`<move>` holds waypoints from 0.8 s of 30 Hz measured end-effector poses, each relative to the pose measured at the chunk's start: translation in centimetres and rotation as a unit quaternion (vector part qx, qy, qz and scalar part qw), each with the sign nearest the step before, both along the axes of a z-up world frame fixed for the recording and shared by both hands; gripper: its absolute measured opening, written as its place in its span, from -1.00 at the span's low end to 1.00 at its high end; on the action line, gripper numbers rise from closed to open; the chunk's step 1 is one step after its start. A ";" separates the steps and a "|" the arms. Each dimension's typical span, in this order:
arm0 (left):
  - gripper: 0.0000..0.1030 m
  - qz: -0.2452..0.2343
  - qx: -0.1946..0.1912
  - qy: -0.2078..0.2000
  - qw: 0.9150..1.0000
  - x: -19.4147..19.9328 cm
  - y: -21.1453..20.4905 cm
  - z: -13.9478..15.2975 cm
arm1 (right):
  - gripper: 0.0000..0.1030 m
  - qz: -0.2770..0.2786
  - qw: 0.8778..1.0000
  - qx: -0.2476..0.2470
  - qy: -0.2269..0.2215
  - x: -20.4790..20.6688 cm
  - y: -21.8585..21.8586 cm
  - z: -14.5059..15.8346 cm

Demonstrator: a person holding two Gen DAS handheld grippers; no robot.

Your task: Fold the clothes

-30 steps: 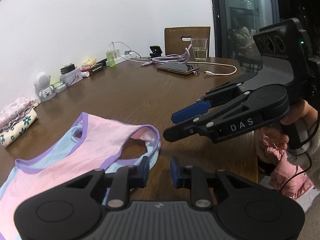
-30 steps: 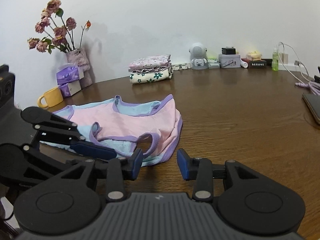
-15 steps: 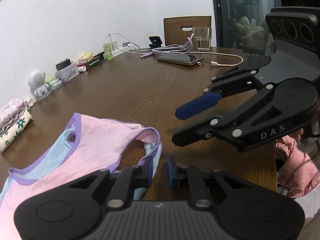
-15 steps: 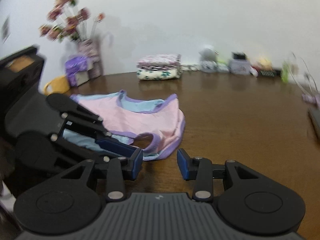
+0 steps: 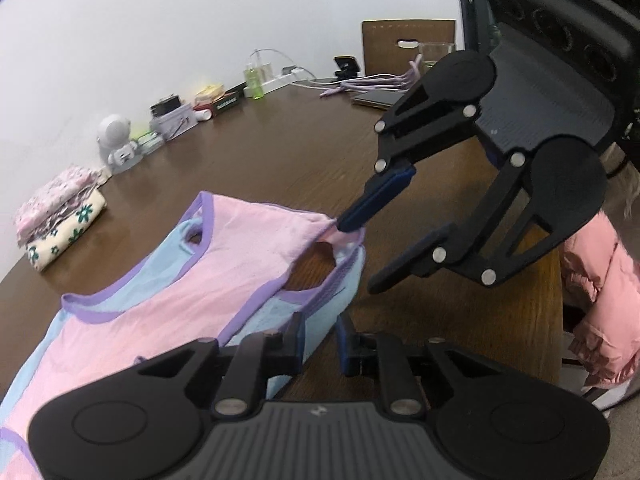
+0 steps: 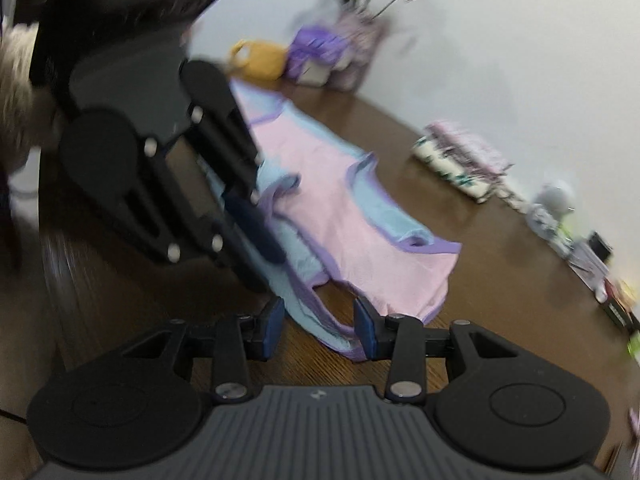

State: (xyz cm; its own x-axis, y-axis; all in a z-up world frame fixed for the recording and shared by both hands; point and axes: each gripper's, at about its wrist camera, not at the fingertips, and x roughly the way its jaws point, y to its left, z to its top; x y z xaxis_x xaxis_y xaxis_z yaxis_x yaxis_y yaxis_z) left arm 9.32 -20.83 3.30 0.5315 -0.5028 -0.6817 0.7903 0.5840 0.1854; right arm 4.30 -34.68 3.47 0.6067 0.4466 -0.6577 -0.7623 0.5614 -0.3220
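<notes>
A pink sleeveless top [image 5: 240,264] with light blue panels and purple trim lies flat on the brown table [image 5: 300,152]. In the left wrist view my left gripper [image 5: 320,340] sits low over the top's near blue edge. It is open by a narrow gap, and the cloth reaches its left finger. My right gripper [image 5: 366,252] is tilted and comes in from the right, open, with its upper fingertip touching the pink shoulder. In the blurred right wrist view the right gripper [image 6: 319,330] straddles the purple-trimmed strap of the top [image 6: 360,220]. The left gripper [image 6: 256,240] shows at left.
A folded stack of clothes [image 5: 60,220] and a small astronaut figure [image 5: 118,144] stand by the wall. A phone with cables [image 5: 376,96] and a chair [image 5: 408,44] are at the far end. A yellow mug [image 6: 260,60] and flower vase [image 6: 352,0] sit beyond the top. A pink jacket [image 5: 600,300] hangs past the table edge.
My right gripper has swung down and rolled onto the top's shoulder strap. My left gripper has moved closer over the blue edge, and its gap is narrower than a second ago.
</notes>
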 end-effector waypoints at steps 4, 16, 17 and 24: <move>-0.67 0.003 -0.002 0.015 1.000 0.6 0.3 -0.1 | -0.27 0.016 0.999 -0.013 0.043 1.8 -0.3 -0.4; -0.27 -0.001 -0.027 0.014 1.000 1.2 0.6 0.5 | -0.89 0.000 0.977 0.071 0.200 7.5 -2.5 0.9; -0.27 0.000 -0.023 0.006 1.000 1.1 0.3 0.5 | -0.89 -0.003 0.975 0.079 0.210 7.9 -2.6 1.2; -0.59 0.018 -0.005 -0.037 0.999 1.4 -0.6 0.5 | -0.90 -0.017 0.961 0.112 0.251 10.4 -3.2 2.4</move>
